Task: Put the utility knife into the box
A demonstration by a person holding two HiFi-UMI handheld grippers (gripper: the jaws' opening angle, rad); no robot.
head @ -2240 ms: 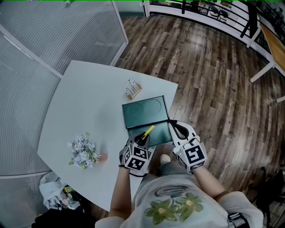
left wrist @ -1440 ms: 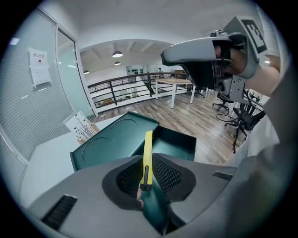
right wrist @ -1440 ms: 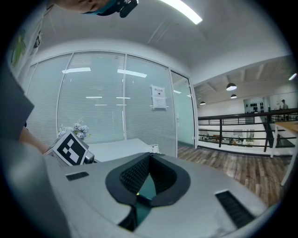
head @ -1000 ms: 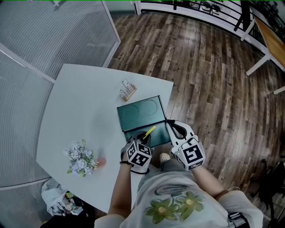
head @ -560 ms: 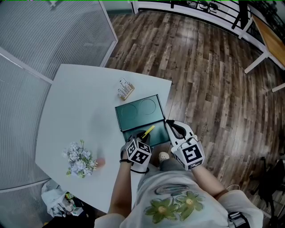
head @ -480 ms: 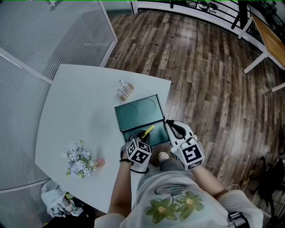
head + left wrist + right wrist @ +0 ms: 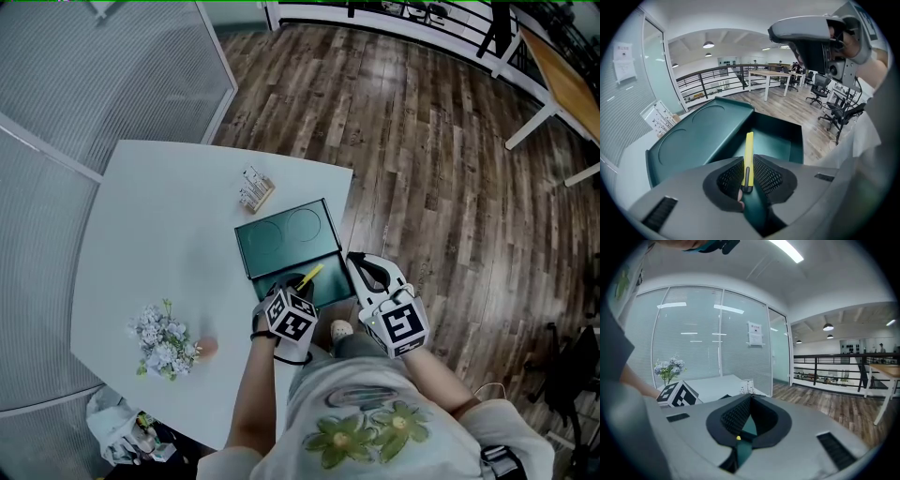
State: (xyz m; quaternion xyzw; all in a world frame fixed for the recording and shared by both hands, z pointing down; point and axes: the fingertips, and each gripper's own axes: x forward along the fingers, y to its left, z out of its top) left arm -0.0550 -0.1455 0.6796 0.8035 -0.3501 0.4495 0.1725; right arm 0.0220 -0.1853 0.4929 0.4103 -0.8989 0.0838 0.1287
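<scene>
Person seated at the near edge of a white table, seen from above, with one two-jaw gripper in each hand. The left gripper is clenched on the dark rear end of a slim yellow utility knife; its ribbed black pads press the handle from both sides. The knife points away from the gripper, tilted downward, and its free end hangs over the open tray of a dark green box. Contact between knife and tray floor cannot be judged. The flat hinged lid, marked with two moulded circles, lies folded back on the table behind the tray. The right gripper stands just beside the right wall of the box, closed, with its pad tips meeting and nothing clamped between them. A bunch of pale artificial flowers lies well to the left of the box, and a small rack of white items stands just beyond the lid. A wooden plank floor surrounds the table
</scene>
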